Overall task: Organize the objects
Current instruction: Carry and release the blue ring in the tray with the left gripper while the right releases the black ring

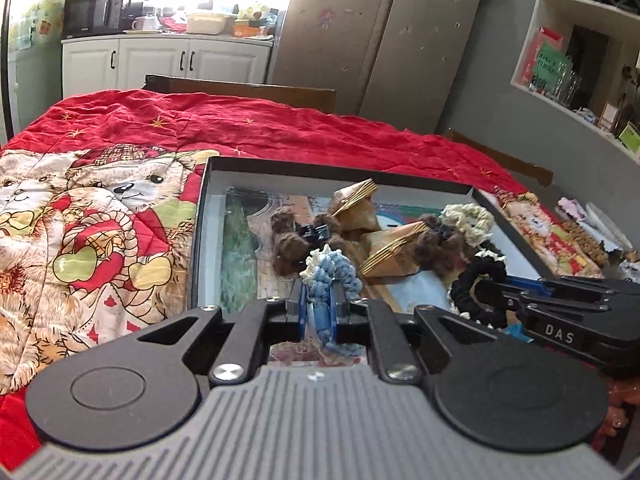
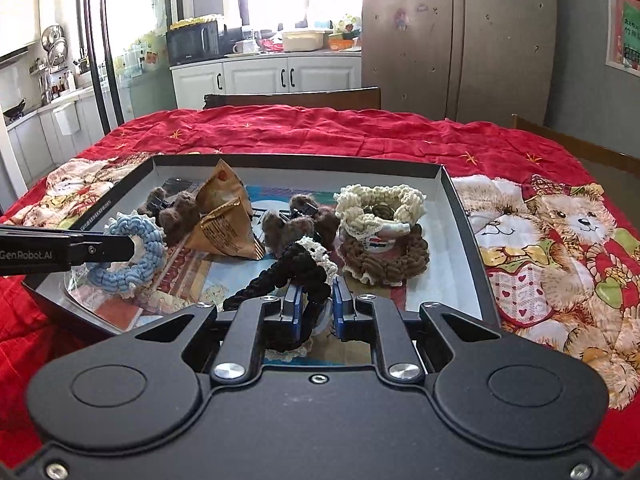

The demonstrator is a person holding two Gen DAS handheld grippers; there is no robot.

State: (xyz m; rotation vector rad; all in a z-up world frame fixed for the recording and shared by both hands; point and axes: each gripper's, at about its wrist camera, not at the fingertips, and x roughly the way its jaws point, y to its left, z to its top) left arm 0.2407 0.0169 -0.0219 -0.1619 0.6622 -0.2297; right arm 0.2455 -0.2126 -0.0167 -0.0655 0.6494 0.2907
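Note:
A shallow black box point(image 1: 340, 174) point(image 2: 448, 184) lies on a red bear-print quilt. My left gripper point(image 1: 319, 300) is shut on a blue crocheted scrunchie point(image 1: 330, 270), which also shows in the right wrist view point(image 2: 136, 256), over the box's near left part. My right gripper point(image 2: 316, 300) is shut on a black scrunchie with cream trim point(image 2: 296, 268), seen too in the left wrist view point(image 1: 480, 280). In the box lie brown furry hair clips point(image 2: 298, 224), two tan triangular packets point(image 2: 224, 216), and a cream scrunchie point(image 2: 380, 204) atop a brown one point(image 2: 384, 260).
The quilt point(image 2: 540, 240) covers a table with dark wooden chairs point(image 2: 296, 98) behind. Small items lie right of the box in the left wrist view point(image 1: 588, 236). White cabinets point(image 2: 280, 74) and a steel fridge point(image 2: 460, 40) stand at the back.

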